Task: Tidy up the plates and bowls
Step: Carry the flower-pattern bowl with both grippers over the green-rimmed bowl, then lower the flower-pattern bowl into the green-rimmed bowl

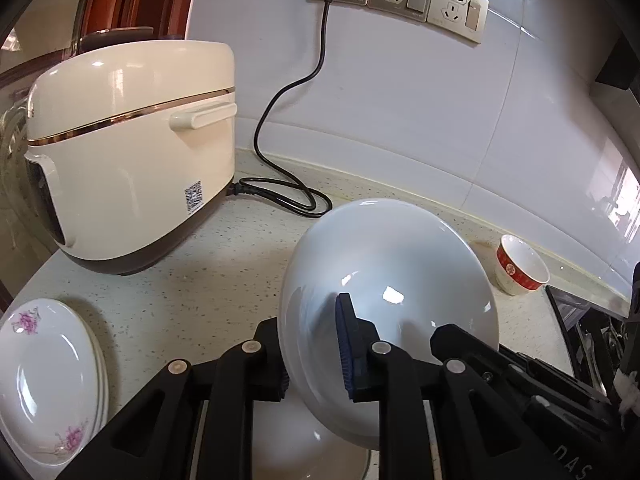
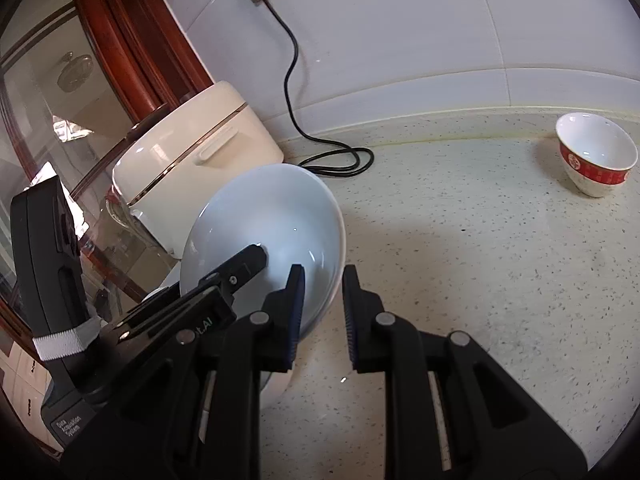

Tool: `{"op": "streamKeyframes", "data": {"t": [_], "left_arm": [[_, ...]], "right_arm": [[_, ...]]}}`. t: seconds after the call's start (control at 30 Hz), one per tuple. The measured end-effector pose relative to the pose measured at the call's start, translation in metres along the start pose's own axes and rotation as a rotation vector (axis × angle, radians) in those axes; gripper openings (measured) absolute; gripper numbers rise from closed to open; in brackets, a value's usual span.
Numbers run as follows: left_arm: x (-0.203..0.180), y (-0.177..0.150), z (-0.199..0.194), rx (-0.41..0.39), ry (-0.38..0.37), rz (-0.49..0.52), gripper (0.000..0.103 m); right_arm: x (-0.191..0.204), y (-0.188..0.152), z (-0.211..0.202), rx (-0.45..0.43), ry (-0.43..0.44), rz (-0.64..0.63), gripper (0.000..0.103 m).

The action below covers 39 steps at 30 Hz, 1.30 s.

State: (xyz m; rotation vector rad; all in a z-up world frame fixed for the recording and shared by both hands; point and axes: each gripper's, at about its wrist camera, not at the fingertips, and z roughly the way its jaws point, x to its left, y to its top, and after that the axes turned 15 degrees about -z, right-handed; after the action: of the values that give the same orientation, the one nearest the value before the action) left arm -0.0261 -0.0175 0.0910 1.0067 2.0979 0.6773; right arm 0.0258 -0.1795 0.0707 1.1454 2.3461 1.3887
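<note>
The left gripper (image 1: 314, 344) jaws clamp the white bowl's (image 1: 392, 264) rim (base hidden); right gripper (image 2: 322, 316) jaws closed, empty.

On the desk (image 1: 208, 280), a rice cooker (image 1: 132, 160) stands behind stacked plates (image 1: 48, 376), a small bowl (image 1: 520, 266) far right by the wall.

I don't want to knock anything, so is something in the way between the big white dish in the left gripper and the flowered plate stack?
Nothing visible does. Between the white dish, clamped by the left gripper, and the stack of flower-patterned white plates lies only bare speckled countertop. The cream rice cooker stands farther back.
</note>
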Motion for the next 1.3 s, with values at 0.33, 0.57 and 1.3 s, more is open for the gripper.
{"op": "streamKeyframes", "data": {"t": [0.33,0.57,1.3], "left_arm": [[0.011,-0.005,-0.008,-0.010,0.022,0.014,0.025],[0.023,0.001,-0.022,-0.030,0.032,0.012,0.026],[0.051,-0.020,-0.018,0.011,0.097,0.049,0.028]], "right_arm": [[0.015,0.000,-0.003,-0.016,0.029,-0.032,0.022],[0.032,-0.004,-0.002,-0.015,0.064,-0.069,0.022],[0.064,-0.011,0.015,0.105,0.047,-0.167,0.022]]}}
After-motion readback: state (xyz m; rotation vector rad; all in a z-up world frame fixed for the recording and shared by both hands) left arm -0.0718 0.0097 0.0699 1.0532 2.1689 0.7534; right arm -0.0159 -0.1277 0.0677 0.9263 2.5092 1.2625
